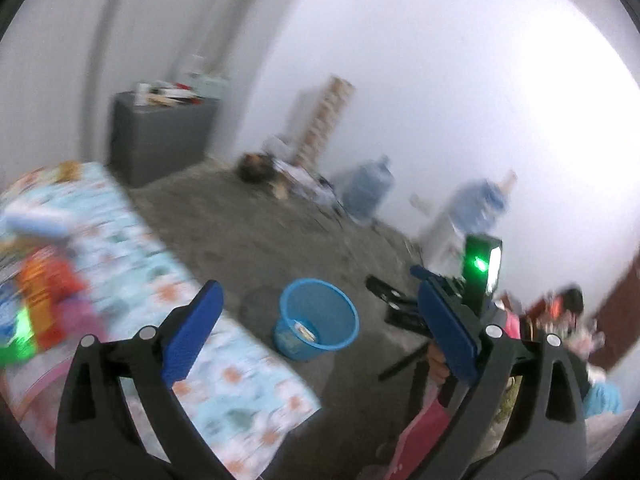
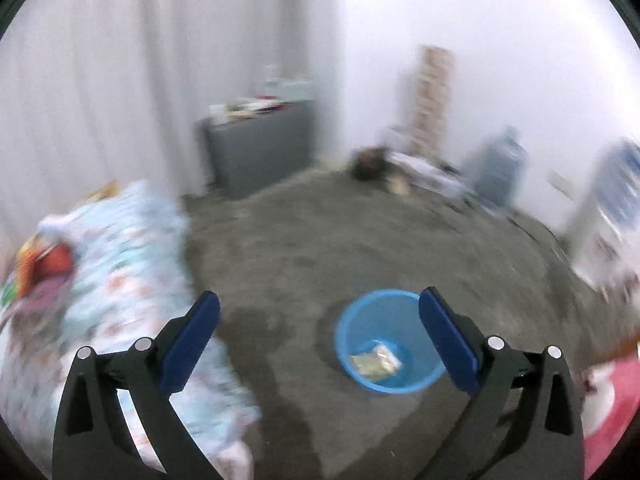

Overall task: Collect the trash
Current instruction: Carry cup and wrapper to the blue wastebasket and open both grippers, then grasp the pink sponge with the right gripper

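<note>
Both grippers, left [image 1: 320, 336] and right [image 2: 320, 340], have fingers apart and empty. Bed [image 1: 132, 240] carries loose wrappers [image 1: 44, 292], well apart from the bin [image 2: 390, 340] on the floor, which holds one packet [image 2: 376, 360]. Risks: blurred views may spoil aim; light wrappers may slip or miss the bin.

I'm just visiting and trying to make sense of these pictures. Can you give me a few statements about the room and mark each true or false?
1. The blue bin stands on the grey carpet. True.
2. The bin is empty. False: a clear wrapper lies inside it.
3. The right tool holds a piece of trash. False: its jaws are wide apart with nothing between them.
4. The left tool is open. True.
5. The patterned cloth is plain white. False: it is light blue with orange shapes.
</note>
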`<state>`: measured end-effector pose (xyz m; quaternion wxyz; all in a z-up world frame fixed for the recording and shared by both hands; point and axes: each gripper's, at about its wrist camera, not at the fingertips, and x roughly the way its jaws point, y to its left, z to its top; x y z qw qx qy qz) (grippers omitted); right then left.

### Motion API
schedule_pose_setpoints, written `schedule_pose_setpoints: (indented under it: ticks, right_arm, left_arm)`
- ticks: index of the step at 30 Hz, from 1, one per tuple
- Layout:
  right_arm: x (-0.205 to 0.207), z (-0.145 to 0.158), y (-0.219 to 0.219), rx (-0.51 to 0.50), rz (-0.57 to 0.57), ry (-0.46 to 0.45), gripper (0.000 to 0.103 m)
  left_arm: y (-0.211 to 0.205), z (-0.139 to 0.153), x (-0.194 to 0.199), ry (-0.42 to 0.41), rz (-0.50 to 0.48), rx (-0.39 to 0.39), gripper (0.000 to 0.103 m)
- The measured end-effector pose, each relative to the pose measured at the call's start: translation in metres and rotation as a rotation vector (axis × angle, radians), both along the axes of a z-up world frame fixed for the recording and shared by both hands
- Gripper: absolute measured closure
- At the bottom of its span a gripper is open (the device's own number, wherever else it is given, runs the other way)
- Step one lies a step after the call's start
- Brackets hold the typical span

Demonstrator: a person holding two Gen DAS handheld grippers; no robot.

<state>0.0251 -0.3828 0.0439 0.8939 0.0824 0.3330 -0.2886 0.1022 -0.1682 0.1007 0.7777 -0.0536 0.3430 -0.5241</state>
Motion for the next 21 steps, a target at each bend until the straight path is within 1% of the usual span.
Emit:
schedule_pose_setpoints:
  ticks: [2,5,6,8,10,11,14,15,17,18,20,21]
  right_arm:
    - [0.011,0.009,0.024,-0.016,0.067,-0.007,0.006]
    - [0.030,0.022,0.060,-0.024,0.182,-0.033,0.006]
    - [0.035,0.026,0.067,-0.018,0.210,-0.045,0.006]
    - [0.051,0.035,0.084,0.008,0.279,-0.071,0.006]
    - [0.068,0.044,0.101,0.041,0.341,-0.089,0.006]
    - [0.075,0.047,0.108,0.055,0.357,-0.091,0.006]
    - [0.106,0.058,0.132,0.177,0.448,-0.093,0.006]
    - [0.118,0.062,0.142,0.226,0.496,-0.101,0.006]
    - [0.141,0.066,0.160,0.295,0.574,-0.098,0.006]
    - [0.156,0.067,0.171,0.336,0.620,-0.089,0.006]
    - [0.186,0.066,0.194,0.430,0.695,-0.060,0.006]
    - [0.199,0.063,0.202,0.470,0.719,-0.045,0.006]
  left_arm:
    - [0.045,0.001,0.007,-0.011,0.088,-0.023,0.009]
    - [0.113,-0.002,0.018,-0.056,0.241,-0.038,0.009]
    - [0.142,-0.004,0.022,-0.082,0.308,-0.034,0.009]
    - [0.176,-0.008,0.031,-0.108,0.389,-0.024,0.009]
    - [0.219,-0.015,0.047,-0.105,0.492,-0.008,0.009]
    - [0.233,-0.018,0.061,-0.097,0.522,-0.008,0.009]
    - [0.283,-0.034,0.091,-0.052,0.651,0.008,0.009]
    - [0.301,-0.040,0.106,-0.030,0.703,0.013,0.009]
    - [0.313,-0.047,0.125,-0.010,0.761,0.044,0.009]
    - [0.322,-0.052,0.139,-0.004,0.786,0.071,0.010]
    - [0.324,-0.056,0.154,-0.006,0.797,0.100,0.011]
    - [0.322,-0.058,0.161,-0.010,0.784,0.116,0.016]
